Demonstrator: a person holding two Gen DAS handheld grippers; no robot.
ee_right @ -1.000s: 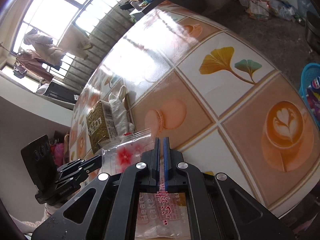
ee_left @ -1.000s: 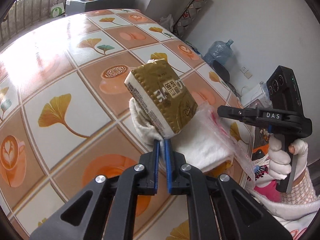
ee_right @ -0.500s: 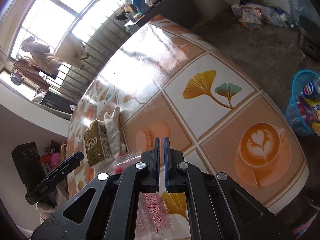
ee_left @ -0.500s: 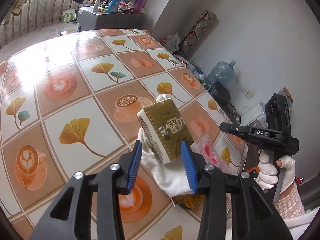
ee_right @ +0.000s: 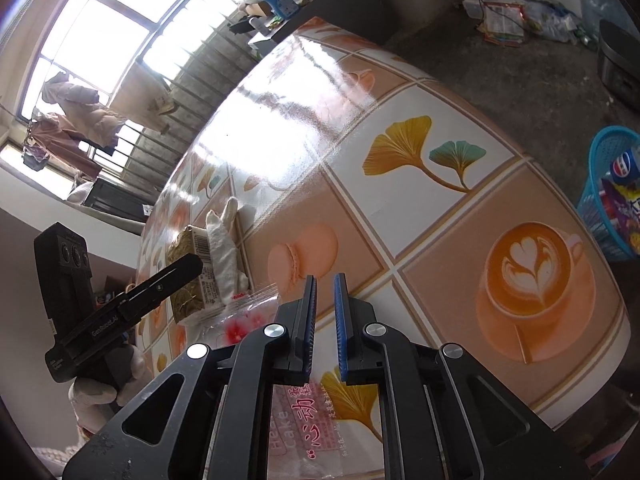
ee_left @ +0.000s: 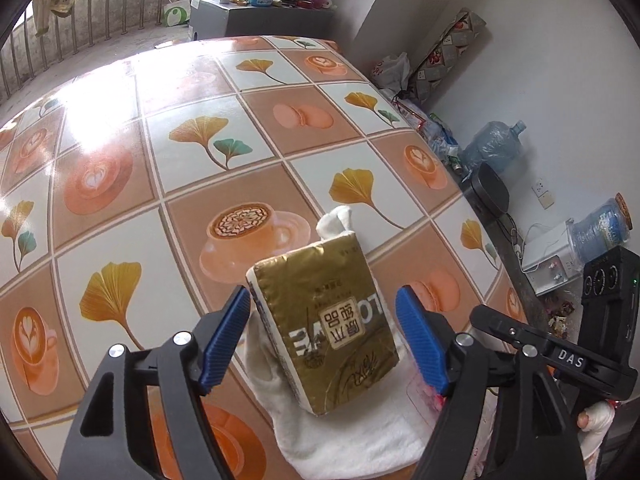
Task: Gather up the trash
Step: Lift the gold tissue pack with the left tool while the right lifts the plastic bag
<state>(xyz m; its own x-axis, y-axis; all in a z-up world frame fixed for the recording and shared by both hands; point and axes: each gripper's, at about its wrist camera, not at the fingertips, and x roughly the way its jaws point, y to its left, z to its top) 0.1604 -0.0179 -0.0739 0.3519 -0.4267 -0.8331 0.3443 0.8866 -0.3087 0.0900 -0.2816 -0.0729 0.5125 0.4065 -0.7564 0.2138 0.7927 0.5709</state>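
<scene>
Left wrist | left tool (ee_left: 322, 340) opening, empty | glossy gold tissue pack (ee_left: 326, 326) on fluffy towel (ee_left: 360, 436)

"DAS" stands on the right gripper (ee_left: 568, 360). The gold tissue pack (ee_left: 332, 332) between the left gripper's (ee_left: 324, 344) jaws reads "LO…VE", upside down. "Heart Cake" shows on the wrapper (ee_right: 304, 432) under the right gripper's jaws.

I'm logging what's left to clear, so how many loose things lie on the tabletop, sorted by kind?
Gold tissue pack: 1
White cloth: 1
Clear plastic wrapper: 1
Total: 3
</scene>
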